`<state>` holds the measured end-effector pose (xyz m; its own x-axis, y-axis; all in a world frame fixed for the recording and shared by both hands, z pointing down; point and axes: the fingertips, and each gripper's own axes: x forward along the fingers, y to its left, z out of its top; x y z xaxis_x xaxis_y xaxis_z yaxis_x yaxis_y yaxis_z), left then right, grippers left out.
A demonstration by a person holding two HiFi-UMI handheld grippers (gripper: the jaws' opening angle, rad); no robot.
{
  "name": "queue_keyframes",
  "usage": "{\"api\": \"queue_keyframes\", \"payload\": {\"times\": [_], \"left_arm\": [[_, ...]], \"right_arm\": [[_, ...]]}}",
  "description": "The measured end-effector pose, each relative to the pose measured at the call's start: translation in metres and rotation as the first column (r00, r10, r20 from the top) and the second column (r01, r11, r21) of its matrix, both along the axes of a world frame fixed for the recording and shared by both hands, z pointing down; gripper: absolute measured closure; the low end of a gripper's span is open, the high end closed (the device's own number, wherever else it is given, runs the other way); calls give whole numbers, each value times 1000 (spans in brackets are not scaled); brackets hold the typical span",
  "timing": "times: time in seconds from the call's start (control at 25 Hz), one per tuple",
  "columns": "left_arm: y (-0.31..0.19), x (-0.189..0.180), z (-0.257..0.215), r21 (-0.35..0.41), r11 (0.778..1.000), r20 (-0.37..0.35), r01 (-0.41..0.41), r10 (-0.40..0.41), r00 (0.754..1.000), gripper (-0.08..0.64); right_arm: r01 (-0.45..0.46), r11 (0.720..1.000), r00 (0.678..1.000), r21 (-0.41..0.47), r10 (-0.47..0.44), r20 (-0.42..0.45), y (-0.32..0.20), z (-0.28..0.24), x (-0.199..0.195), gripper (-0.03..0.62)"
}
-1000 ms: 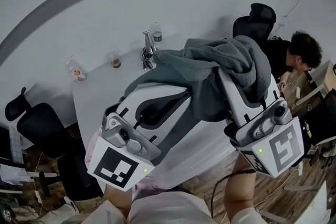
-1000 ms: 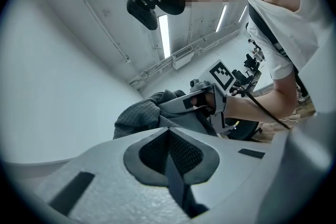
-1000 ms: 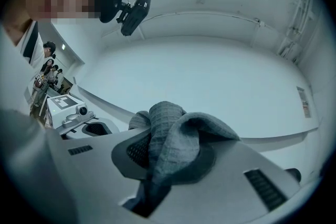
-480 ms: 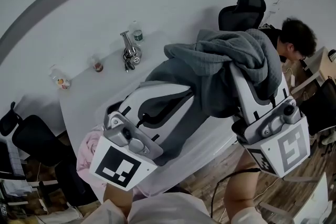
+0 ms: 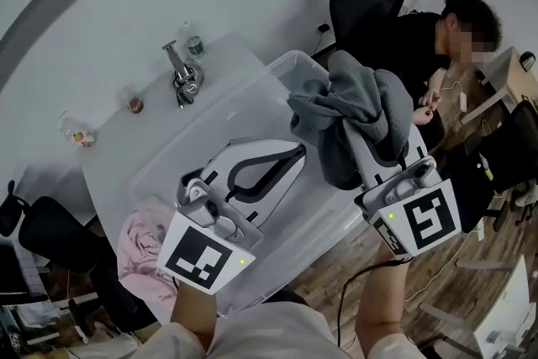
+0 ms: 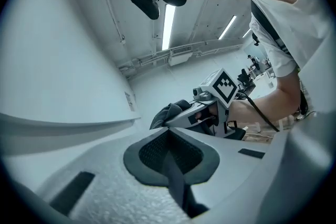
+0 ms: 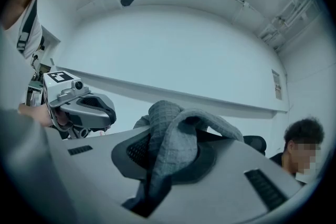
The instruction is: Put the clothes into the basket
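We see the right gripper (image 7: 163, 136) with its jaws pressed together on a grey knitted garment (image 5: 361, 105). In the right gripper view a fold of the cloth is pinched in the seam between the two jaws, and the rest lies bunched over their tips. In the head view the garment is draped over the front of this gripper and hangs over the right end of a large clear plastic basket (image 5: 210, 118). We cannot tell whether the lower edge of the cloth touches the inside of the basket.

The left gripper (image 5: 290, 154) is over the middle of the basket, pointing toward the garment but apart from it. Its jaws are together (the left gripper view shows only a thin dark line where they meet), and nothing is between them.

The basket stands on a white table (image 5: 109, 168). A crumpled pink garment (image 5: 143, 240) lies on the table outside the basket, beside its near left corner and close to the left hand.

At the far side of the table stand a small shiny metal object (image 5: 181, 78) and two small bottles, well apart from the basket.
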<state>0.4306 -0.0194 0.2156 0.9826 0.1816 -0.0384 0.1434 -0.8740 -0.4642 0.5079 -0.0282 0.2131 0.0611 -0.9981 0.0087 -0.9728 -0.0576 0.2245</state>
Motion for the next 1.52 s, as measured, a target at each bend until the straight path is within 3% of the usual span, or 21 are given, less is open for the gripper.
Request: {"api": "queue_keyframes", "payload": {"times": [0.24,0.64,0.96,1.28,1.4,1.52], "left_arm": [[3,8,44,-64,998,65,-3,7,998,555],[5,-5,108,-170,985,160,24,4,987,555],[3,-24,140,-220,975,210,36,11,978,555],[2,-40,164,-245,968,253,49,15,967,555],[3,-45,175,-239,970,269,47,19,963,555],[3,-50,182,-239,970,281,47,22,959,555]], "right_arm": [[-1,997,997,-73,7,83,8,53,8,540],[59,983,985,-176,-29,172,12,119,-22,539],[83,946,984,-314,-28,177,10,170,-49,538],[116,864,989,-490,-55,137,12,218,-72,538],[128,810,991,-573,-75,115,16,233,-82,515],[141,738,990,-660,-118,78,20,250,-91,464]]}}
